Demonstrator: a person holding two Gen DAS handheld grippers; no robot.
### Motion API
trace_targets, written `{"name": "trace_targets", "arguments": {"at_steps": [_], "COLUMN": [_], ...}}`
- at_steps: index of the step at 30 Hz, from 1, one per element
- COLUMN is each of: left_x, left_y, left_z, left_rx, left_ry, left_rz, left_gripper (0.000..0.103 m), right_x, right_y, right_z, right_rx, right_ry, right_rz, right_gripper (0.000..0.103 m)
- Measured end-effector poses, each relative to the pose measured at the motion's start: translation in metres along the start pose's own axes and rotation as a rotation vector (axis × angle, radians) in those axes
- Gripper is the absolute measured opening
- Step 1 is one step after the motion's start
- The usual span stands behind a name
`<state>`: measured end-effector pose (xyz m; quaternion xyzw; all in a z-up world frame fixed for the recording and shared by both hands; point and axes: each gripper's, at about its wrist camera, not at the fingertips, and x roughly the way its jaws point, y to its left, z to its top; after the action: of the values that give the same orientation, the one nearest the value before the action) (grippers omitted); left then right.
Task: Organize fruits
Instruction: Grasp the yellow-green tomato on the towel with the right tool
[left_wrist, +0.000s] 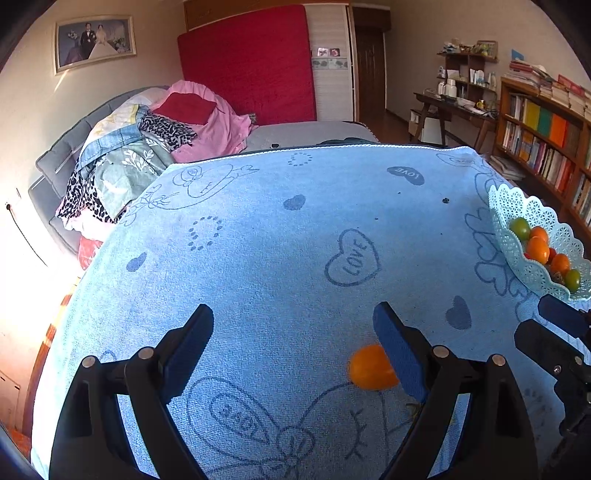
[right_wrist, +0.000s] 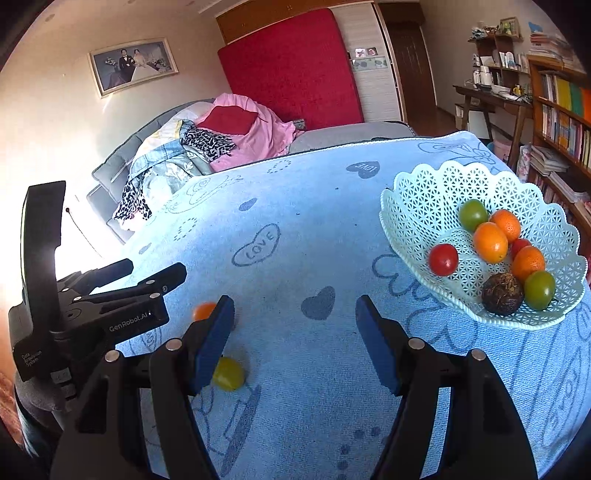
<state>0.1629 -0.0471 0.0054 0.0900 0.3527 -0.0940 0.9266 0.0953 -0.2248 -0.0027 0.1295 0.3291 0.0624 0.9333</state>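
A small orange fruit (left_wrist: 371, 367) lies on the blue towel-covered table (left_wrist: 280, 240). It sits just inside the right finger of my left gripper (left_wrist: 291, 321), which hangs open above the cloth with the fruit untouched. In the right wrist view the same orange fruit (right_wrist: 205, 310) peeks out behind my left finger. A yellow-green fruit (right_wrist: 229, 373) lies partly hidden under that finger. My right gripper (right_wrist: 295, 314) is open with only cloth between its pads. A pale green lattice basket (right_wrist: 417, 206) holds several fruits: orange, green, red and one dark brown (right_wrist: 502, 293).
The left gripper (right_wrist: 157, 267) shows at the left of the right wrist view, close to the right one. The basket (left_wrist: 506, 229) stands near the table's right edge. Beyond the table are a bed piled with clothes (left_wrist: 147, 147), a desk and bookshelves (left_wrist: 546, 147).
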Motion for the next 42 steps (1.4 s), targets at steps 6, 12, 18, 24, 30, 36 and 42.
{"name": "trace_targets", "arguments": {"at_steps": [6,12,18,24,30,36,42], "left_x": [0.001,0.002,0.003,0.005,0.006,0.006,0.008], "left_y": [0.007,0.011,0.013,0.013,0.012,0.011,0.014], "left_z": [-0.007,-0.006,-0.007,-0.010,-0.011,-0.012,-0.014], "left_rx": [-0.003,-0.016,-0.018,-0.018,-0.019,-0.018,-0.027], "left_ry": [0.011,0.014,0.018,0.024,0.029,0.032,0.043], "left_rz": [0.008,0.016,0.018,0.015,0.015,0.015,0.021], "left_gripper": [0.087,0.087,0.087,0.087,0.087,0.087,0.087], "right_x": [0.014,0.028,0.039,0.045,0.050,0.050,0.045], "right_y": [0.023,0.045,0.050,0.056,0.059,0.057,0.051], "right_z": [-0.011,-0.025,-0.034,-0.041,-0.045,-0.043,-0.038], "right_rx": [-0.087,-0.184,-0.198,-0.228,-0.249,-0.245,-0.215], "right_ry": [0.071,0.139,0.181,0.206,0.222,0.216,0.197], "right_rz": [0.074,0.119,0.121,0.121,0.116,0.111,0.100], "right_gripper": [0.070,0.064,0.051,0.038,0.028,0.028,0.028]}}
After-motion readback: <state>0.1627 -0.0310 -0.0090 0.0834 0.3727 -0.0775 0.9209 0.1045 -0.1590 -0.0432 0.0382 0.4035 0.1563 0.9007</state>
